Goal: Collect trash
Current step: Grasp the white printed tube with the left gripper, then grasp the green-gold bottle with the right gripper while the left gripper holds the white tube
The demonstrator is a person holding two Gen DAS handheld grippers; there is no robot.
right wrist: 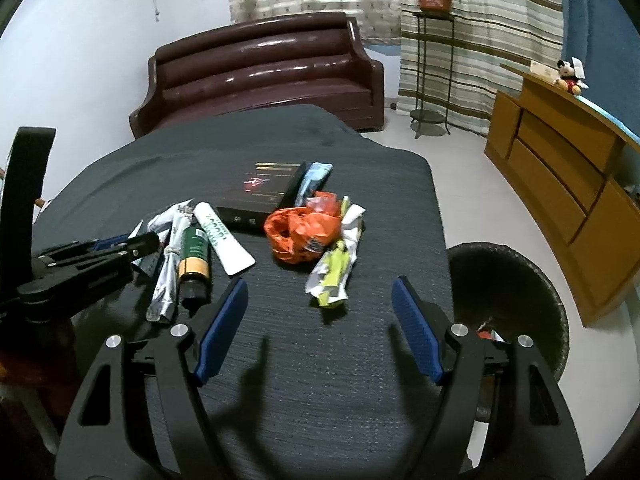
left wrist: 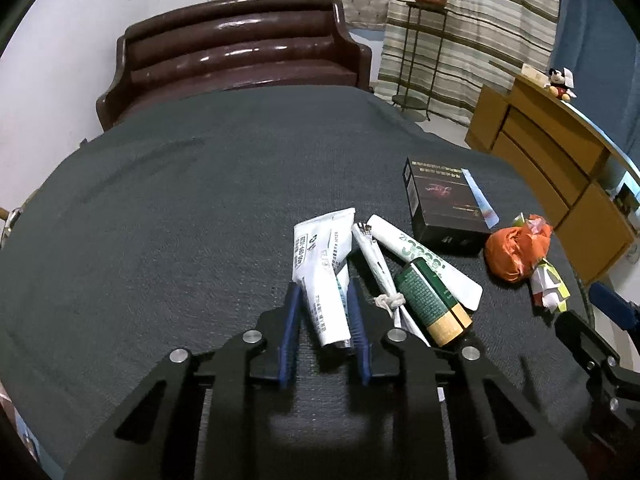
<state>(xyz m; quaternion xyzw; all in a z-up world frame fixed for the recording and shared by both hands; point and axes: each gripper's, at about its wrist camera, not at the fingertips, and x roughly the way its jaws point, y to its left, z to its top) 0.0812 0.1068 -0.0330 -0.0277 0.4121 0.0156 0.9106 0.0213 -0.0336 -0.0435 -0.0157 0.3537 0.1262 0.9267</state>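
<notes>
Trash lies on a dark grey table. My left gripper has its blue pads on both sides of a white tube and looks shut on it. Beside it lie a knotted white wrapper, a green and gold bottle, a white and green tube, a black box and an orange bag. My right gripper is open and empty, just short of a crumpled yellow-white wrapper. The orange bag lies beyond it.
A dark wicker bin with some trash inside stands off the table's right edge. A brown sofa is behind the table. A plant stand and a wooden cabinet stand at the right.
</notes>
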